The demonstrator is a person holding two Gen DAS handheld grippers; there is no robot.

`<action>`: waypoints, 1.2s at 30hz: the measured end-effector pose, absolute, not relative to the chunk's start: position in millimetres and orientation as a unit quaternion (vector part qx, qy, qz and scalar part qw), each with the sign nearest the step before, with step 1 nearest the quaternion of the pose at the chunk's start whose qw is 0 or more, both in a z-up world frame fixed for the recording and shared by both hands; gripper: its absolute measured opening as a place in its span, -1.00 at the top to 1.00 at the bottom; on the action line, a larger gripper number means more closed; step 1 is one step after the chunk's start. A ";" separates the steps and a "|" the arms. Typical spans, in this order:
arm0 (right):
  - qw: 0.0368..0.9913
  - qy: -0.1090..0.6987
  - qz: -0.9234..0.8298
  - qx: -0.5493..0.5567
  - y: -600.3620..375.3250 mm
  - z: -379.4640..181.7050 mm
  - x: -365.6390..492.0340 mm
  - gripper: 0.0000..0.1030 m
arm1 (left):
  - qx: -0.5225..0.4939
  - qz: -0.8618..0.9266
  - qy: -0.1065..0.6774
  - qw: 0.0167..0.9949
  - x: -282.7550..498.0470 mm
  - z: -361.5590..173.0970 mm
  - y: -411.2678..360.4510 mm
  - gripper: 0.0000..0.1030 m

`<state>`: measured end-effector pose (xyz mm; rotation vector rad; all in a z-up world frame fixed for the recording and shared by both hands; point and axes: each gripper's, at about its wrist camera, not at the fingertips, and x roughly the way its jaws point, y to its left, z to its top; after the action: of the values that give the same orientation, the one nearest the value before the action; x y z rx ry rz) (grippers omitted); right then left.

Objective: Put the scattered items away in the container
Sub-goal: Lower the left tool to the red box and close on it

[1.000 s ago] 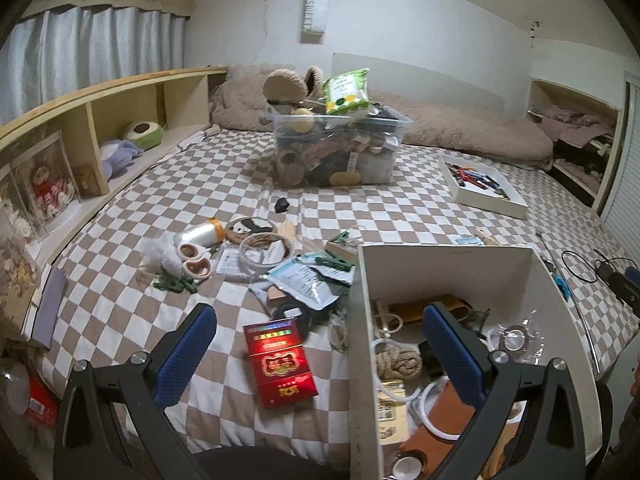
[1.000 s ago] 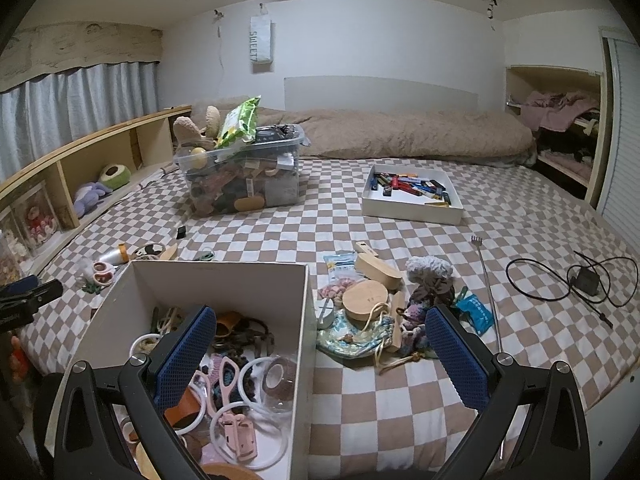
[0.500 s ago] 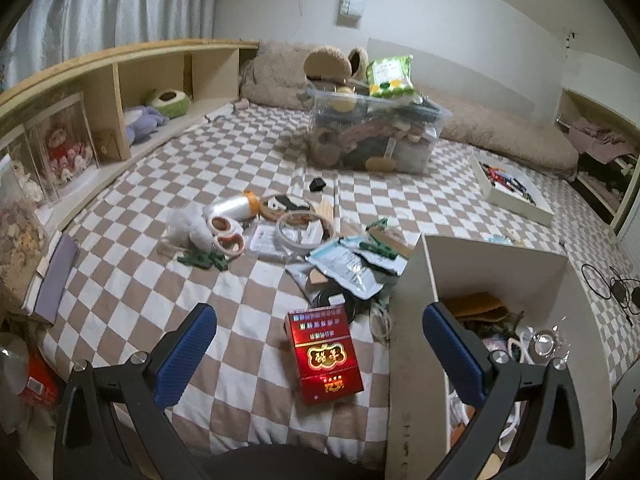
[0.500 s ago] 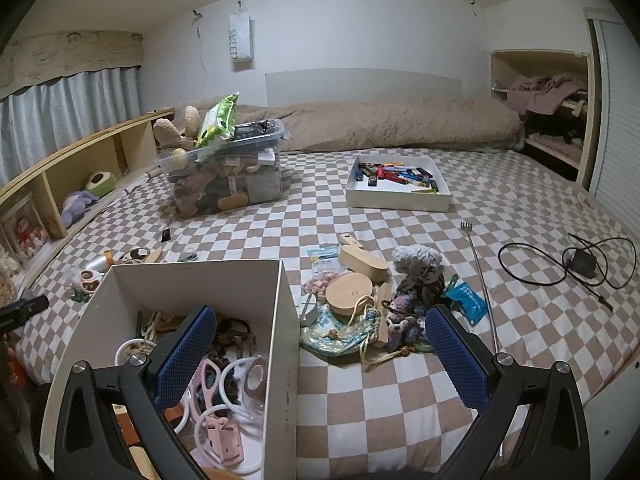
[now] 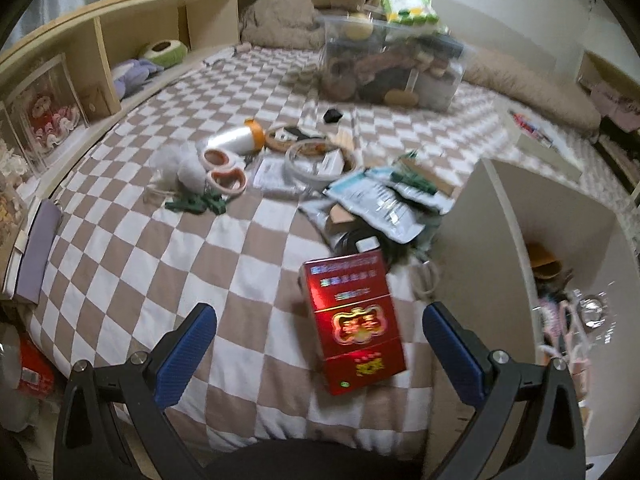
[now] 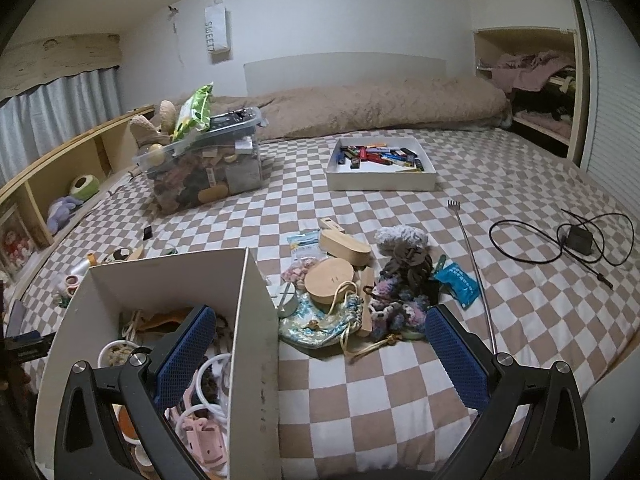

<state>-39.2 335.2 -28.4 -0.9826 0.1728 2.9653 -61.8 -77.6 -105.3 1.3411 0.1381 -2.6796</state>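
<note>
Over on the left side of the checkered bed (image 5: 132, 240), a heap of small things lies scattered: a white thread spool (image 5: 236, 140) with an orange end, two tape rolls (image 5: 224, 168) beside a white fluffy ball (image 5: 188, 172), and some green clips (image 5: 196, 204) just below them. Nearer, the left gripper (image 5: 318, 344) hangs with its blue fingers wide apart and nothing between them but a red box (image 5: 354, 320) lying flat on the cover, untouched. Just right of that box stands the white container (image 5: 504, 240), already holding rings and odds and ends. Beyond its right wall, seen from the right wrist, a second pile sits on the bed: a round wooden box (image 6: 330, 280), an oval wooden box (image 6: 344, 244), a patterned pouch (image 6: 320, 324) and some knitted yarn pieces (image 6: 400, 276). The right gripper (image 6: 320, 344) is also spread open and empty, its left finger over the container, its right finger beside the yarn. Farther right lie a metal back scratcher (image 6: 474, 264) and a black cable (image 6: 560, 236).
</note>
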 end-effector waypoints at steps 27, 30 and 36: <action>0.057 0.153 0.922 -0.350 385.6 -59.9 -69.2 -1.00 | 0.549 -0.828 0.111 0.001 -105.2 -150.0 -92.5 -0.68; 0.075 0.164 0.917 -0.355 398.9 -66.4 -80.2 -1.00 | 0.545 -0.830 0.116 0.000 -103.6 -148.1 -94.8 -0.41; 0.065 0.194 0.901 -0.383 417.4 -84.8 -111.2 -1.00 | 0.538 -0.837 0.102 0.003 -112.0 -142.6 -95.1 -0.15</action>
<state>-111.2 417.4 -84.8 -1.1544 0.5866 2.7187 -112.0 -95.1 -142.6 1.6881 0.3208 -2.6239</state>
